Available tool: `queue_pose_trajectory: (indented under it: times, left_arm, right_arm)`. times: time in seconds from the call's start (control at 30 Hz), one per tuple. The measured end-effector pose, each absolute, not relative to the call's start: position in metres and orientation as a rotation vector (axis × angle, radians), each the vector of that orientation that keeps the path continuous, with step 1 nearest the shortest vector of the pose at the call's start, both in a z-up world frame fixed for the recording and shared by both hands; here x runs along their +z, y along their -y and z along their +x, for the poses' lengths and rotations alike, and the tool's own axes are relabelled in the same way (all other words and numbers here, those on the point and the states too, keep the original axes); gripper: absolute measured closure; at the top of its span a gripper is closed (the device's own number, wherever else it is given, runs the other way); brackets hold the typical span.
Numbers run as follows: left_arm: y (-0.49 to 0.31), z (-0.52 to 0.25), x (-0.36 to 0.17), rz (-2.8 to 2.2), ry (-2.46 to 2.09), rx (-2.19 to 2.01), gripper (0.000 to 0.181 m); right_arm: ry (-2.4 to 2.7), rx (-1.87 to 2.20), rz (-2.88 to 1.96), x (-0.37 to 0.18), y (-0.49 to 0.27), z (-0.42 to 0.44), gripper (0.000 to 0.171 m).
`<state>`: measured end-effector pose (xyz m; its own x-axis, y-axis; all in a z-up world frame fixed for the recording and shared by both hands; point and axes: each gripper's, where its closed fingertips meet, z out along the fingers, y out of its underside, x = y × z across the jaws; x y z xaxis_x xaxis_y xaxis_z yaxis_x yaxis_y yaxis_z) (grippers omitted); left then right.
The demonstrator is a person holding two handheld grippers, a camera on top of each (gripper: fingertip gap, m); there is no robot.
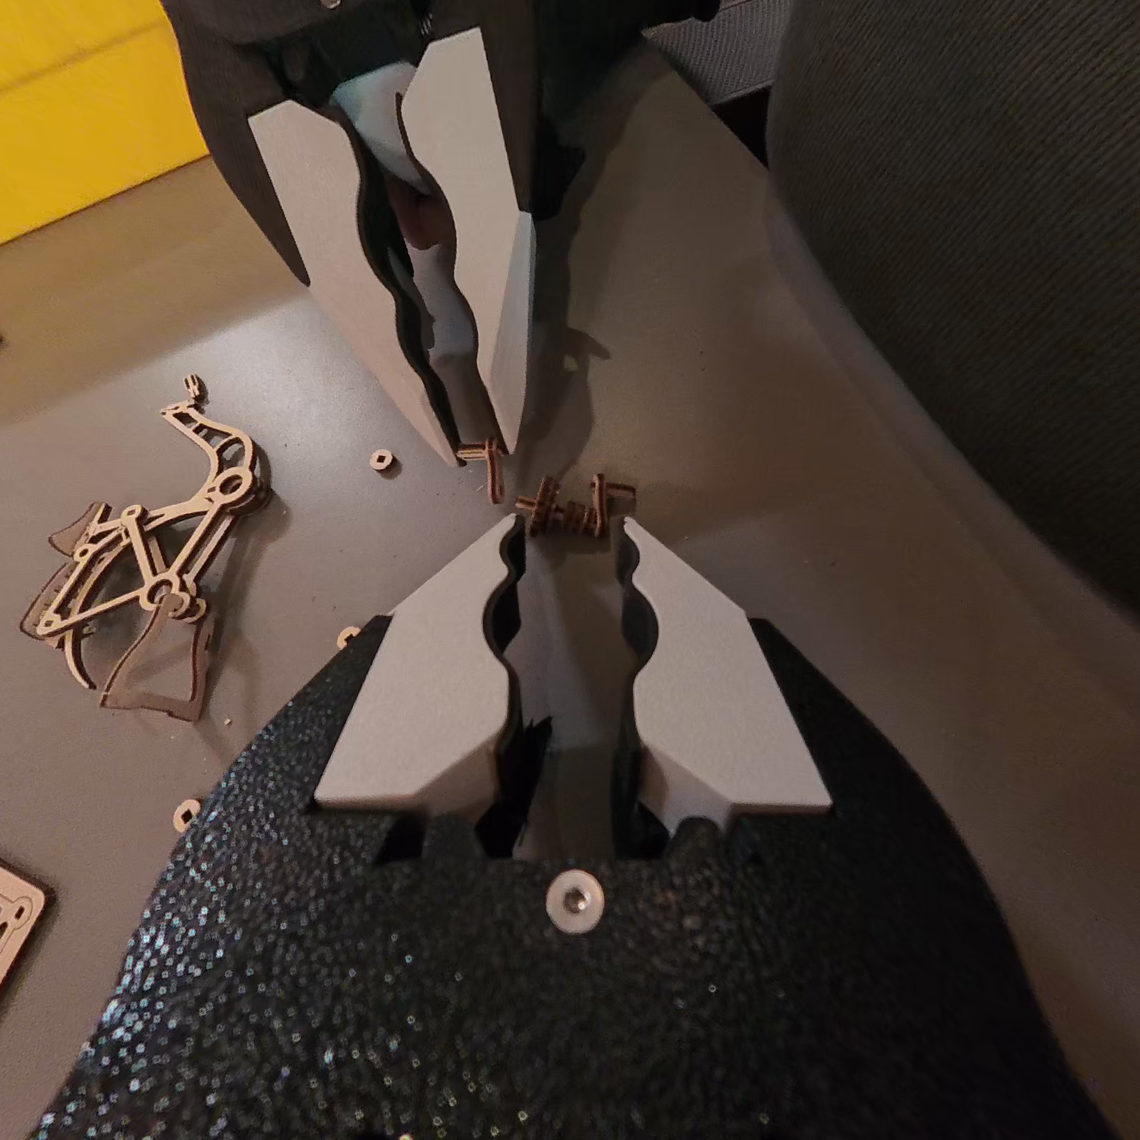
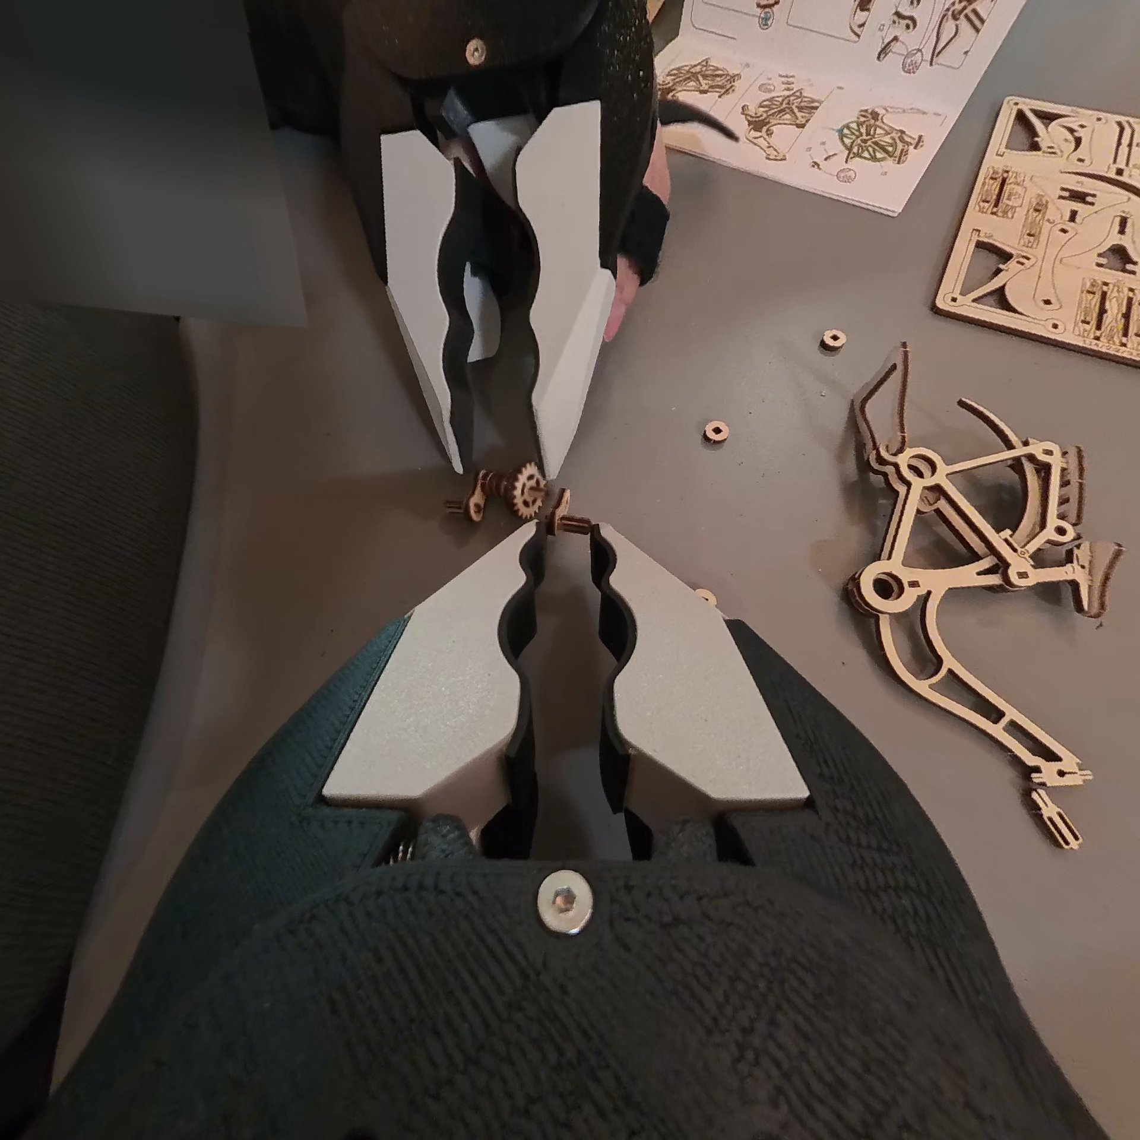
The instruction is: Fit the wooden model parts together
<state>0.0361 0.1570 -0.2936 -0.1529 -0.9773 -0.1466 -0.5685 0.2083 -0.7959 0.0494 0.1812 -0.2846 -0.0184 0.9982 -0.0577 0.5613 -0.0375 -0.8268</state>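
Observation:
My left gripper (image 1: 570, 523) is shut on a small wooden gear axle (image 1: 574, 506), with a toothed gear at one end and a crank at the other. It also shows in the right wrist view (image 2: 512, 490), held low over the grey table (image 2: 709, 617). My right gripper (image 2: 567, 526) is shut on a small wooden crank piece (image 2: 564, 521), seen too in the left wrist view (image 1: 487, 462). The two grippers face each other tip to tip. The crank piece sits right beside the gear end of the axle, close to touching.
A partly built wooden model frame (image 2: 962, 567) lies to the side, also in the left wrist view (image 1: 154, 555). Loose wooden washers (image 2: 715, 430) lie between. A wooden parts sheet (image 2: 1042, 240) and an instruction booklet (image 2: 833, 92) lie farther off. A dark fabric chair (image 1: 956, 247) borders the table. Less than 4 cm separates the two grippers' tips.

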Motion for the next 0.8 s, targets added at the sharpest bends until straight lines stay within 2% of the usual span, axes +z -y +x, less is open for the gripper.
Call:
queue_pose_trajectory:
  times: [0.8]
  left_arm:
    - [-0.164, 0.0422, -0.2944, -1.639, -1.667, -0.816, 0.159]
  right_arm:
    - [1.626, 0.895, -1.675, -0.2864, -0.1852, 0.049, 0.159]
